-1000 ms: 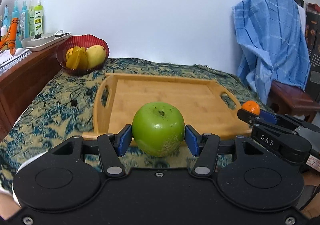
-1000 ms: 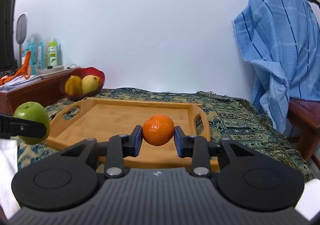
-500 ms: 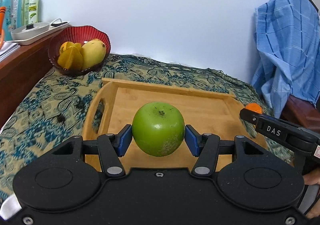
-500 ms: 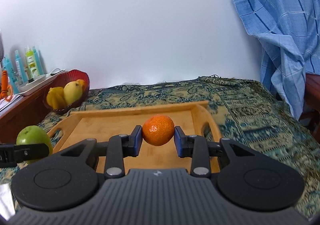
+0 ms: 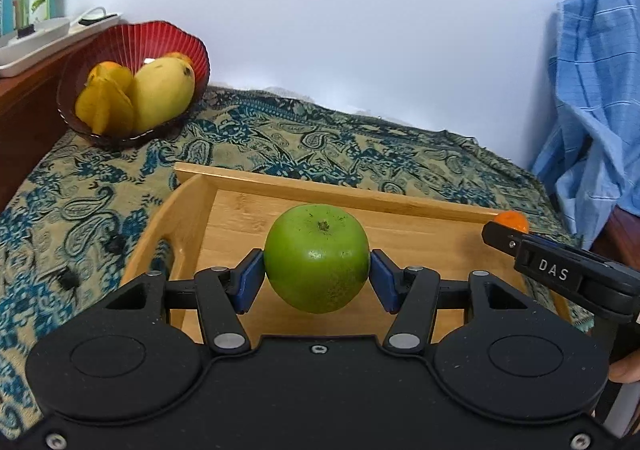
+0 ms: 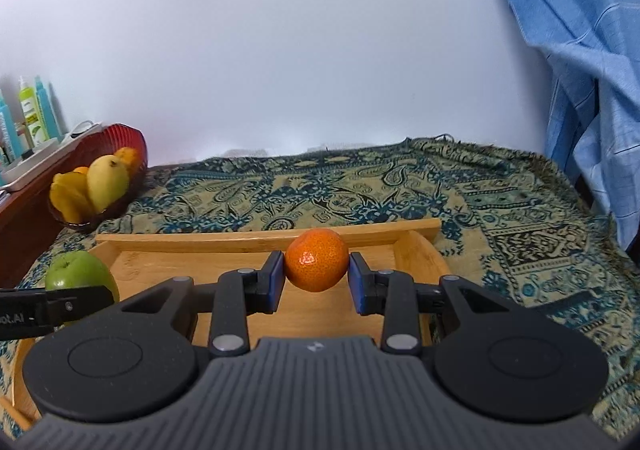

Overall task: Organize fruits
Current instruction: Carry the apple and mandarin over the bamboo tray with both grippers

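My left gripper point(image 5: 317, 276) is shut on a green apple point(image 5: 316, 262) and holds it above the left part of a wooden tray point(image 5: 420, 206). My right gripper point(image 6: 317, 277) is shut on an orange tangerine point(image 6: 317, 264) and holds it above the right part of the same tray point(image 6: 256, 242). The apple also shows at the left of the right wrist view point(image 6: 78, 276). The tangerine shows at the right of the left wrist view point(image 5: 512, 220). The tray's floor is bare wood.
A red bowl point(image 5: 160, 38) with a mango point(image 5: 162, 90) and other yellow and orange fruit stands at the back left on the patterned cloth point(image 5: 340, 146). A wooden cabinet point(image 5: 28, 98) with bottles is further left. A blue cloth point(image 5: 596, 90) hangs at the right.
Both grippers have moved forward and higher over the tray, each still holding its fruit. The views now look down more on the tray.
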`<action>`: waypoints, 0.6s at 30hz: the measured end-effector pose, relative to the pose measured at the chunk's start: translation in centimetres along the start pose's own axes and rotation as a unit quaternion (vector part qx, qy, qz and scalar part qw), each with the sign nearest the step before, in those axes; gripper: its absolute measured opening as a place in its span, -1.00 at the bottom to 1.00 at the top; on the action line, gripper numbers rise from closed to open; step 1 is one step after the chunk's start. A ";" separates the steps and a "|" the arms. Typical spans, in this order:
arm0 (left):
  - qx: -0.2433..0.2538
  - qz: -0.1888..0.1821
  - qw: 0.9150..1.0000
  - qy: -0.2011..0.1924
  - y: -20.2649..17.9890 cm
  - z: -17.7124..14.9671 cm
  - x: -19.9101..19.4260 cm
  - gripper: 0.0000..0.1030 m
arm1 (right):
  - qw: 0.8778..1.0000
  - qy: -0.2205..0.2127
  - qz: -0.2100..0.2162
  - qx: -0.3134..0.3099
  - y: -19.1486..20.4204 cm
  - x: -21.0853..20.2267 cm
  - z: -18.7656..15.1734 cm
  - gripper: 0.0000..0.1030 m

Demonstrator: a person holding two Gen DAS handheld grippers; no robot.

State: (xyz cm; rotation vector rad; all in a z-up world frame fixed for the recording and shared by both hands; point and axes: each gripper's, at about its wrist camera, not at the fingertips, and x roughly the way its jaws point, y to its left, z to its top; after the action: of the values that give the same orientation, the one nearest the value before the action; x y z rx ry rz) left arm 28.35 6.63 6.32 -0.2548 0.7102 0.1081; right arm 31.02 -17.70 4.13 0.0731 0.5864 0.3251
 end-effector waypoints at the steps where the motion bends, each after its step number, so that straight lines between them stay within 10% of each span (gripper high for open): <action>1: 0.000 0.001 1.000 0.001 0.0 0.3 0.6 0.06 | 1.000 0.003 -0.001 0.002 -0.2 0.4 0.1 -0.25; 18: 0.007 0.018 1.000 0.008 1.6 2.5 6.2 0.06 | 0.998 0.057 0.001 0.035 -2.7 4.4 0.6 -0.25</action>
State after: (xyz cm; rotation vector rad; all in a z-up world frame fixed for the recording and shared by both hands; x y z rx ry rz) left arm 34.29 8.91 3.78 -0.2290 0.7311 0.1361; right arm 35.54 -18.82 1.81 0.1233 0.7108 0.3128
